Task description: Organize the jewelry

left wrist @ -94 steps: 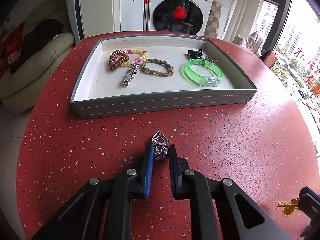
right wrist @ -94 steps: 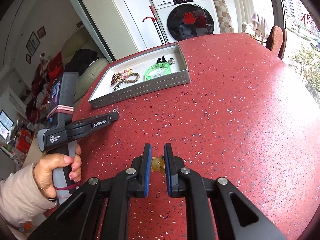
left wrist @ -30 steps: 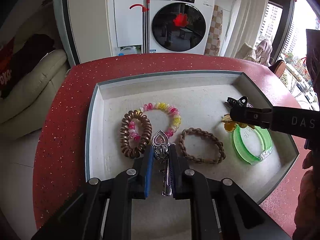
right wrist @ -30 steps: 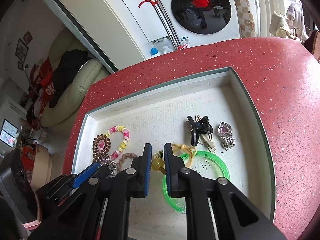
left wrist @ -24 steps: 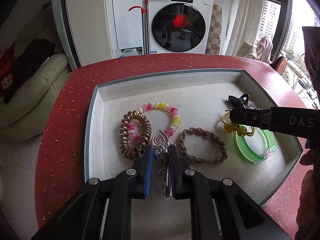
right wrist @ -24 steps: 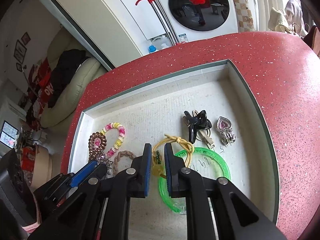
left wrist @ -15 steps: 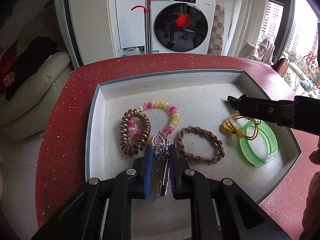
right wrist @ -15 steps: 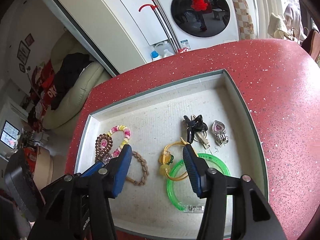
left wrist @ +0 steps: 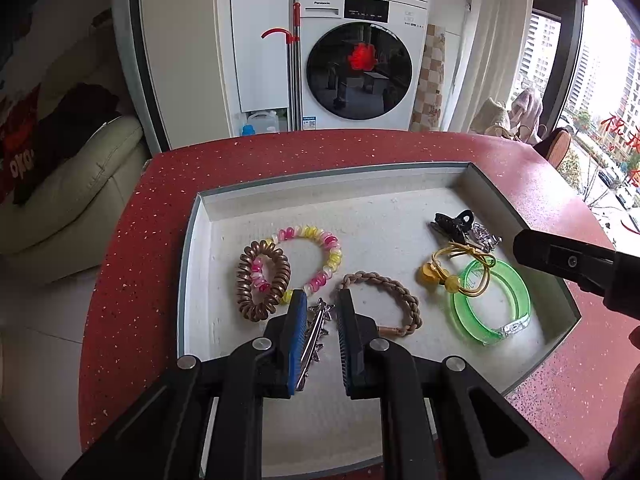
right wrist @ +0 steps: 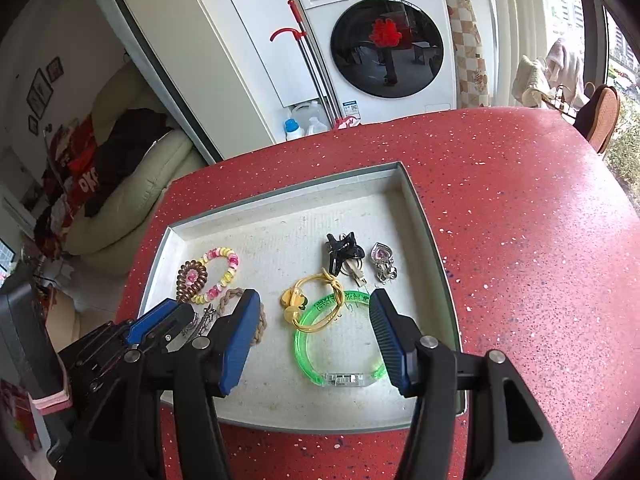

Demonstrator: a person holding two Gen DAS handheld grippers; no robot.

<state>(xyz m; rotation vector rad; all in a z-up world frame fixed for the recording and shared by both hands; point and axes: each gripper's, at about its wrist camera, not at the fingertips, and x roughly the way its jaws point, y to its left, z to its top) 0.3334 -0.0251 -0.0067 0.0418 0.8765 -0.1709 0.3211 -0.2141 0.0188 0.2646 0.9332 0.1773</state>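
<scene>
A grey tray (left wrist: pixel 191 248) sits on the red table and holds the jewelry. The yellow hair tie (right wrist: pixel 296 304) lies loose on the tray floor across the green bangle (right wrist: pixel 304 344). My right gripper (right wrist: pixel 314 300) hangs above them, its jaws opening, with nothing pinched. My left gripper (left wrist: pixel 322 308) hovers low over the tray's near left part with its jaws narrow. No heart pendant shows at its tips. A silver spiked clip (left wrist: pixel 314 336) shows in the gap, and I cannot tell whether it is pinched. A heart pendant (right wrist: pixel 380 254) rests beside the black claw clip (right wrist: pixel 340 248).
A copper coil tie (left wrist: pixel 242 284), a pink and yellow bead bracelet (left wrist: pixel 308 232) and a braided brown band (left wrist: pixel 400 288) lie in the tray's left and middle. The right gripper's finger (left wrist: pixel 560 258) reaches over the tray's right rim. A washing machine and a sofa stand beyond the table.
The right jaws opened and let the yellow hair tie drop onto the tray by the green bangle, then drew back and up. The heart pendant at the left fingertips has gone from sight.
</scene>
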